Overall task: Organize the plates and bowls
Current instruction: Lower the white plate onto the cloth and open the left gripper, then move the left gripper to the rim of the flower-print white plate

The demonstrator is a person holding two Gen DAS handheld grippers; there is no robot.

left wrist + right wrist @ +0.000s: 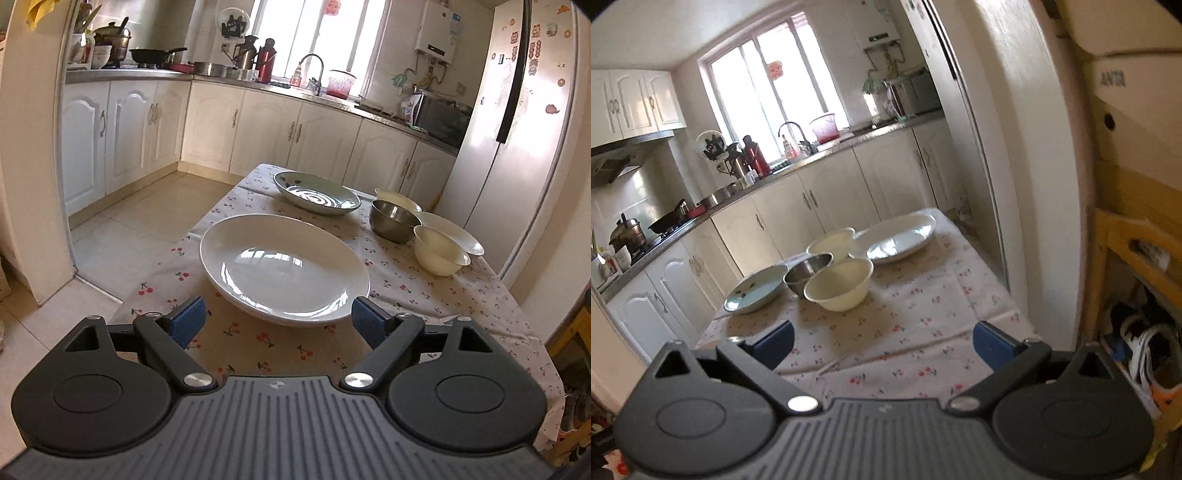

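Observation:
A large white plate [284, 264] lies on the cherry-print tablecloth [258, 347] just ahead of my open, empty left gripper [277, 321]. Behind it is a blue-green patterned plate [316, 192] [755, 290]. To the right stand a steel bowl [393, 219] [807, 271], a cream bowl [439, 251] [838, 284], another cream bowl [397, 197] [831, 243] and a white plate [456, 229] [897, 238]. My right gripper [882, 343] is open and empty above the tablecloth [905, 332], short of the bowls.
White kitchen cabinets [207, 125] and a counter with pots line the far wall. A refrigerator [517, 122] stands right of the table. A wooden shelf with shoes [1145, 343] is at the right in the right wrist view. Tiled floor [122, 229] lies left of the table.

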